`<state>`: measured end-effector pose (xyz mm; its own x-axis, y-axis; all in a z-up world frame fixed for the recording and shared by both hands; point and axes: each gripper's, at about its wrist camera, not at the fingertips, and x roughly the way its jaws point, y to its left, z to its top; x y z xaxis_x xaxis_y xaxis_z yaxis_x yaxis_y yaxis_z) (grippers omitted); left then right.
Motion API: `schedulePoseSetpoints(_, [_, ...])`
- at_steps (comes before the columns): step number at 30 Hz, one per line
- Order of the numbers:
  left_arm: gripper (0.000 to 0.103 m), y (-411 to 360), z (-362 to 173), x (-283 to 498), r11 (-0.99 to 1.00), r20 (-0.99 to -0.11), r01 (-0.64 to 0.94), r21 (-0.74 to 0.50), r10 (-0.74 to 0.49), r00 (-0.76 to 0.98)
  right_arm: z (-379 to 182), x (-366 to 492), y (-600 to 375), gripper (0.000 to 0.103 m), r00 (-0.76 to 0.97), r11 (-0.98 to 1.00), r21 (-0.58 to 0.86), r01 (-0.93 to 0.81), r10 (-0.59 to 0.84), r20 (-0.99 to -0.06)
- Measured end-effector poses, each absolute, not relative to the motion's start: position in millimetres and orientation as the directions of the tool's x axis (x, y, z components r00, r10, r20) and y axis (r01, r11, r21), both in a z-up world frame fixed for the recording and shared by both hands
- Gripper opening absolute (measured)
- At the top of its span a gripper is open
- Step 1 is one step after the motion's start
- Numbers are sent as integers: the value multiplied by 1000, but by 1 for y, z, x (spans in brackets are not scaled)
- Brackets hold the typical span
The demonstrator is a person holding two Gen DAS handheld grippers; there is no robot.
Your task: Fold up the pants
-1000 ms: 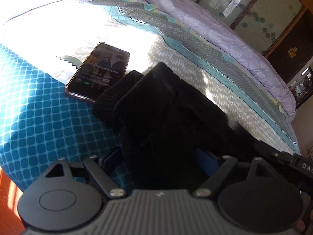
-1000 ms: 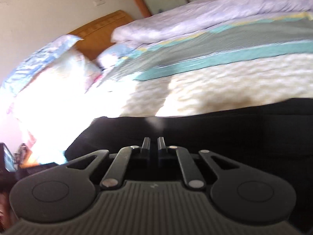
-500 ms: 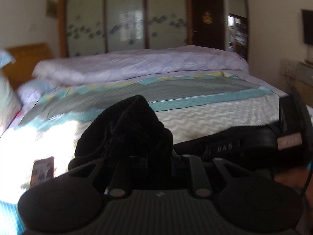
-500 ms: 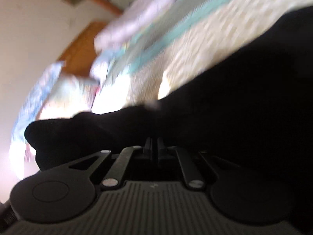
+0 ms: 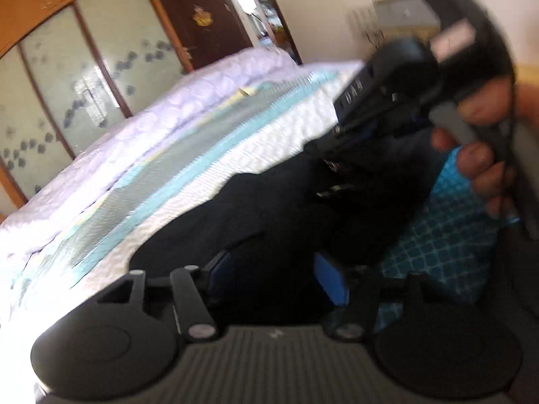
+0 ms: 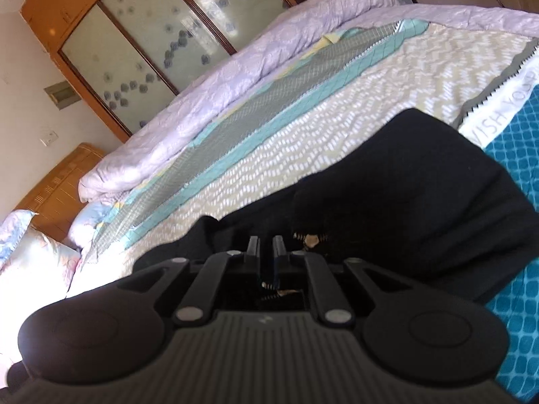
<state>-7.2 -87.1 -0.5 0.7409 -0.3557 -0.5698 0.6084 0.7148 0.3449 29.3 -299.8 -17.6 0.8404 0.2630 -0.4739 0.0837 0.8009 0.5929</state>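
Black pants (image 5: pixel 286 208) lie bunched on the bed near its front edge. My left gripper (image 5: pixel 276 269) hovers over them, its jaws opening; dark cloth lies between the blue pads (image 5: pixel 331 282), which stand clear of it. In the right wrist view the pants (image 6: pixel 421 175) spread ahead with the zipper (image 6: pixel 310 239) showing. My right gripper (image 6: pixel 266 245) has a narrow gap with cloth pinched in it, and its jaws are starting to open. A hand (image 5: pixel 478 161) holding that gripper shows in the left wrist view.
The bed carries a patterned cream and teal sheet (image 6: pixel 337 128) and a teal cover (image 6: pixel 518 141) at the front edge. A rolled lilac quilt (image 6: pixel 235 77) runs along the far side. Pillows (image 6: pixel 37 252), a wooden headboard (image 6: pixel 64 181) and a glass-door wardrobe (image 6: pixel 161 30) stand behind.
The left gripper swung right, away from the phone, closing on a bunched pant leg, then spreading its pads. The right gripper rolled and moved along the pants, its gap slightly wider now.
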Motion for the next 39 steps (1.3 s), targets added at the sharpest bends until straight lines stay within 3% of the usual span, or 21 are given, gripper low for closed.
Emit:
schedulePoseSetpoints(2, [59,-65,13,-9,751,-565,605,264,-388,728,-16,28,-298,19,850,804,593,45,281,-445])
schedulePoseSetpoints(4, [63,-48,23,-2,809,-563,559,182,-380,734,-12,28,-292,34,847,813,583,-2,310,-431])
schedulePoseSetpoints(5, [63,-43,24,0,834,-563,529,155,-365,741,-13,35,-287,49,838,815,579,-24,332,-434])
schedulePoseSetpoints(6, [63,-39,24,6,854,-564,501,138,-348,749,-16,39,-282,53,827,812,582,-32,348,-441])
schedulePoseSetpoints(7, [63,-37,22,12,871,-571,474,131,-325,754,-22,47,-276,54,810,805,593,-24,363,-460])
schedulePoseSetpoints(9, [61,-34,19,22,896,-588,428,121,-283,758,-42,64,-265,18,733,780,624,34,405,-547])
schedulePoseSetpoints(11, [59,-29,19,24,908,-583,405,104,-274,765,-48,57,-257,17,700,749,658,75,431,-570])
schedulePoseSetpoints(15, [59,-14,19,33,927,-589,374,28,-287,755,-31,36,-249,17,701,774,634,14,444,-558])
schedulePoseSetpoints(17, [59,-17,24,45,926,-602,376,18,-290,744,-47,40,-257,23,686,789,610,75,404,-605])
schedulePoseSetpoints(18, [59,-19,27,44,924,-595,382,19,-297,747,-53,40,-265,24,687,751,653,94,426,-589])
schedulePoseSetpoints(19, [59,-20,30,44,920,-586,392,11,-312,748,-53,39,-273,33,684,709,696,112,454,-572])
schedulePoseSetpoints(21, [59,-26,37,50,911,-572,412,-24,-351,742,-36,32,-288,35,714,711,698,86,444,-541])
schedulePoseSetpoints(25, [57,-40,47,71,896,-551,433,-100,-412,725,0,4,-335,39,842,768,639,46,314,-438])
schedulePoseSetpoints(28, [53,-57,40,96,878,-579,450,-162,-454,677,-3,-13,-384,50,889,785,588,194,113,-445])
schedulePoseSetpoints(33, [40,-90,6,134,857,-690,456,-239,-480,541,-39,-21,-442,51,852,709,589,388,-31,-523])
schedulePoseSetpoints(36, [45,-113,-27,144,891,-766,436,-128,-368,527,-59,-18,-450,52,833,664,625,410,8,-554])
schedulePoseSetpoints(38, [47,-116,-33,142,899,-766,426,-101,-343,544,-69,-13,-442,52,835,655,659,370,76,-544])
schedulePoseSetpoints(39, [47,-118,-32,142,902,-773,421,-95,-334,540,-70,-13,-438,41,837,662,661,353,93,-540])
